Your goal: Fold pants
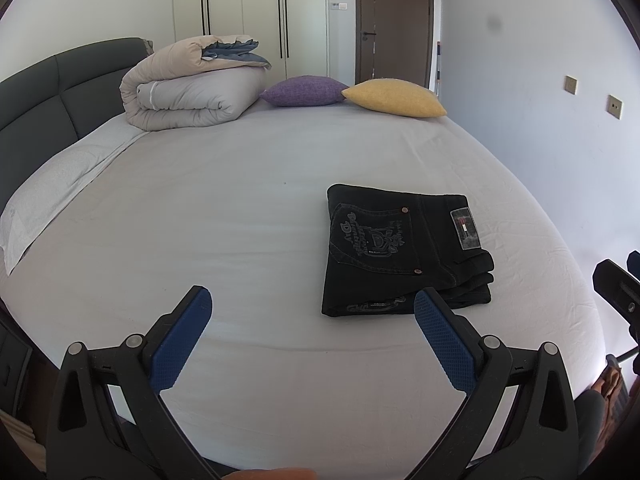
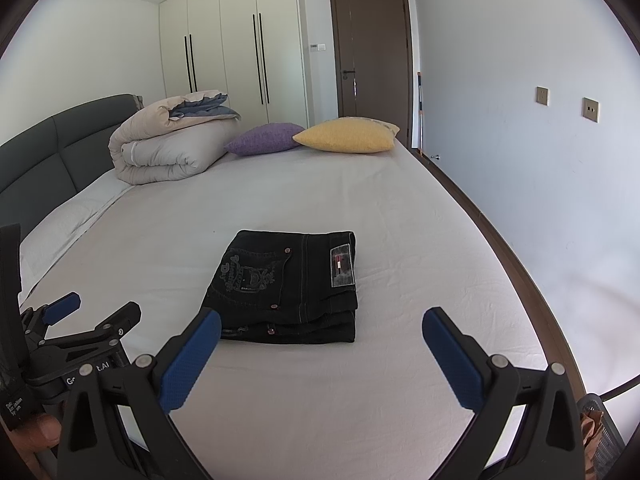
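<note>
Grippers point(image 1: 313, 312) point(image 2: 322, 330) wide open, empty.

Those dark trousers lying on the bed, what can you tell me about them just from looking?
The black pants look like denim jeans, folded into a compact, roughly rectangular stack of several layers. The top face shows a back pocket with pale embroidered lettering and a crest, small copper rivets, light seam stitching and a grey waistband patch with a small red and white mark. They lie flat on the white sheet of the bed, toward its near side. Nothing else touches them: both pairs of tongs are open and held short of them.
</note>
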{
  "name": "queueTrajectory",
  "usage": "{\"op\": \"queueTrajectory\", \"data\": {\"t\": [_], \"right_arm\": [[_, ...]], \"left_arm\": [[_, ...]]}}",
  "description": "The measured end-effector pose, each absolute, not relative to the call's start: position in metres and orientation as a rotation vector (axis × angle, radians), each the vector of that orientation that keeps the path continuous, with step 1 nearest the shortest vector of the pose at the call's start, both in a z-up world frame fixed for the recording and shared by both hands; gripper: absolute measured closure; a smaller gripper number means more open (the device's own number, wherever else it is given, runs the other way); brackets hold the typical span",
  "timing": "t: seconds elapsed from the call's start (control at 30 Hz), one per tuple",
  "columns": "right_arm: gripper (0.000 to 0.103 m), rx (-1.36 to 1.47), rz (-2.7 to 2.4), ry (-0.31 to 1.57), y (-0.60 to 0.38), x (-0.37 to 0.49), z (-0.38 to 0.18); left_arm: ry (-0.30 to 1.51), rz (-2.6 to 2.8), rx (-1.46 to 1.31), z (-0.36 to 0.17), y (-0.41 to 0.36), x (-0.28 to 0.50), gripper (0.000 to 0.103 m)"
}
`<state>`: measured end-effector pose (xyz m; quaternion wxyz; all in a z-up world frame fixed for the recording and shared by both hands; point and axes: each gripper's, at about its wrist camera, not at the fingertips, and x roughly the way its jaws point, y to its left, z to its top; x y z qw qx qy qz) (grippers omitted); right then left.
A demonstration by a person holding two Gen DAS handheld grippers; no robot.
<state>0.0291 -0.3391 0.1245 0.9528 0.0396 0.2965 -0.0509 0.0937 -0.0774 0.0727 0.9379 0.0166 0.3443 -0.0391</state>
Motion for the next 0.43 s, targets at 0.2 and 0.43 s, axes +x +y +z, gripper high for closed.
{"op": "queueTrajectory", "data": {"t": [0.2, 0.43], "right_arm": [[0.0, 0.081, -0.096, 0.612, -0.343, 0.029, 0.12], [0.0, 0.086, -0.096, 0.618, -0.346, 0.027, 0.117]], "left_arm": [[0.711, -0.081, 0.03, 0.069, -0.077, 0.093, 0.0], [0.72, -0.094, 0.021, 0.062, -0.073, 0.092, 0.0]]}}
